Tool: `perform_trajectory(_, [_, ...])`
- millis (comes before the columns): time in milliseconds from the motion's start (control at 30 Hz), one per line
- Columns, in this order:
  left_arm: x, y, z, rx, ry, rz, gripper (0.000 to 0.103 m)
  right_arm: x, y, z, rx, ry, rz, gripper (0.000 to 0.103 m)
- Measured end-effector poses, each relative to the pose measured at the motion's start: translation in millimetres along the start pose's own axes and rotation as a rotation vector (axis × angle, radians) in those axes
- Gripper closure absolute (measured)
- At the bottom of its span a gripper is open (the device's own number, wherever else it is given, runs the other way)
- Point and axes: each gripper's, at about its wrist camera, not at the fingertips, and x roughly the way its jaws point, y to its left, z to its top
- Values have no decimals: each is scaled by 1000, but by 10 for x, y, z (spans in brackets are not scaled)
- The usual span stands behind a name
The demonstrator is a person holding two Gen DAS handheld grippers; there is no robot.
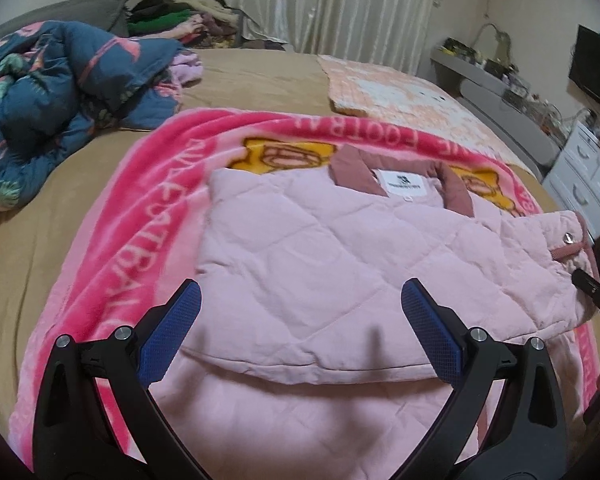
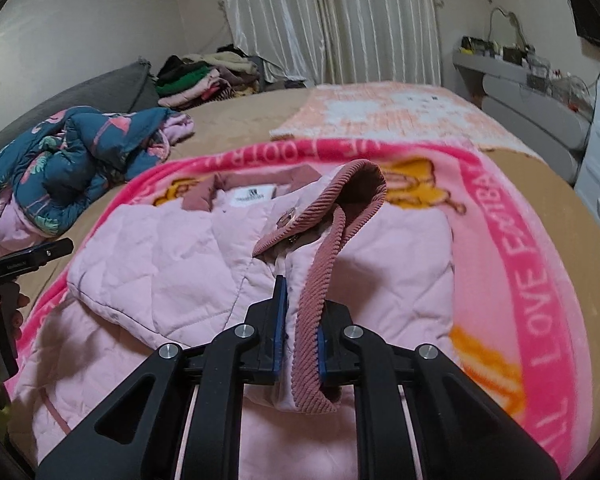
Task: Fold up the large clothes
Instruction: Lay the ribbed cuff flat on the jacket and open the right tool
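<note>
A pale pink quilted jacket (image 1: 320, 264) with a dusty-rose collar (image 1: 456, 192) and a white label lies spread on a bright pink fleece blanket (image 1: 140, 216). My left gripper (image 1: 306, 320) hovers open over the jacket's lower half, with nothing between its blue pads (image 1: 172, 332). My right gripper (image 2: 300, 316) is shut on the jacket's sleeve, pinching the corduroy cuff trim (image 2: 320, 284) and pink fabric, lifted above the jacket (image 2: 172, 256). The right gripper's tip (image 1: 594, 290) shows at the right edge of the left wrist view. The left gripper (image 2: 32, 258) and a hand show at the left edge of the right wrist view.
The blanket lies on a tan bed (image 1: 40, 248). A crumpled blue floral duvet (image 1: 52, 104) sits at the left, and a pile of clothes (image 1: 172, 20) at the back by the curtain. A peach blanket (image 1: 404, 96) lies far right. White drawers (image 1: 584, 176) stand beside the bed.
</note>
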Motion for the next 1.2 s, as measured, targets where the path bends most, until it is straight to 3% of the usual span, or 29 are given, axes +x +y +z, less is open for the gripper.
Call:
perform_trajectory(167, [115,-165,-26,45,12,-35,9,91,-25,-30,8,40,-11,91])
perform_trajectory(433, [432,-227,-166,67,91,-34,10,103,13,-103,1,76,-46,76])
perform_trajectory(567, [509,-190,-235,53,106,-46,10,2,24,-129,2,48,-96,50])
perform_trajectory(633, [532,-166,-255,40,111,-55,10,-49,37,-113,1,33,-106,47])
perform_trajectory(1000, [584,-164,-301,30,109,-55,10,-16,533,177,-142,-4,-38,26])
perform_trajectory(1200, [592,-161,-303,29,110,-56,10,435,867,227,-221,101,4,23])
